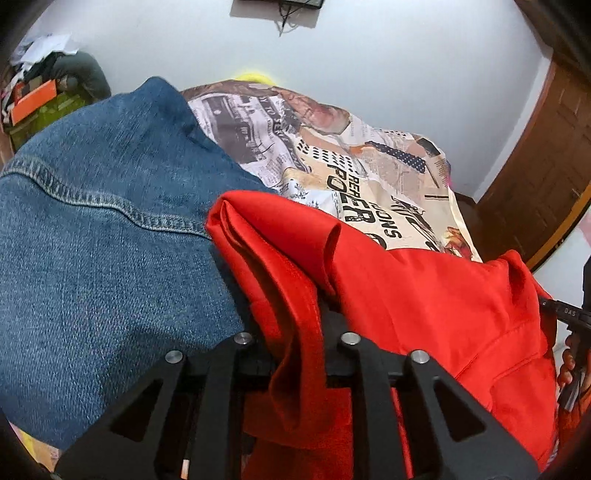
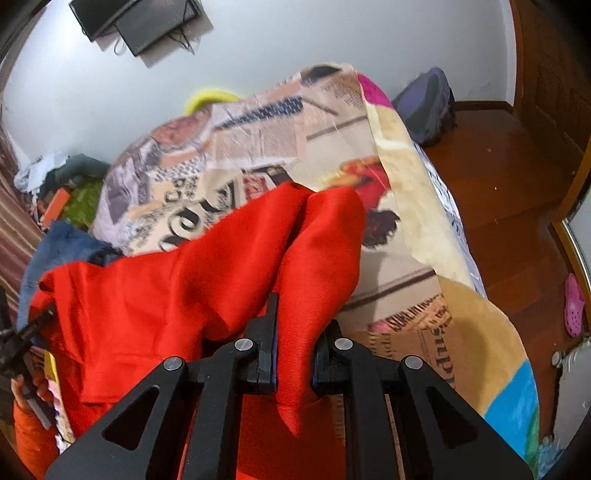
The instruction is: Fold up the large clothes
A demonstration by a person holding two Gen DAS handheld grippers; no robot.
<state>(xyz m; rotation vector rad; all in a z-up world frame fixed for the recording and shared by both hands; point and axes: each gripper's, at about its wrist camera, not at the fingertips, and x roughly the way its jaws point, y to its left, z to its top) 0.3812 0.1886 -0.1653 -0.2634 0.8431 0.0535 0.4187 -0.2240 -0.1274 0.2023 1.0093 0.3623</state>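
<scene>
— On the bed (image 1: 388, 177), what is seen lying over the printed collage cover?

— A red garment (image 1: 424, 295) is spread across the near part of the bed, with a blue denim jacket (image 1: 92, 221) lying just beside it on the left and touching its edge. The printed cover is left exposed beyond both

— How is the red garment held?

— It is gripped at two places. A bunched fold is clamped by the left gripper (image 1: 295, 332), whose jaws are narrowed onto the cloth, with red fabric seen hanging down between the black linkage bars. Another fold is pinched by the right gripper (image 2: 293, 347); its jaws are drawn close on the cloth, and a pointed tail of fabric is seen drooping below them

— Is the cloth lifted or flat?

— From the right wrist view the red garment (image 2: 166, 288) is seen raised into two soft ridges above the jaws, sloping down to the left. Whether its far edge rests on the bed cannot be told

— What else is visible around the bed?

— A white wall (image 1: 369, 55) is seen behind, with a dark screen (image 2: 140, 22) mounted on it. A wooden floor (image 2: 517, 221) is shown at the right, where a pink clog (image 2: 574, 306) lies, and a dark bag (image 2: 428, 107) is set near the bed's far corner. A pile of clutter (image 1: 40, 85) is seen at the far left
</scene>
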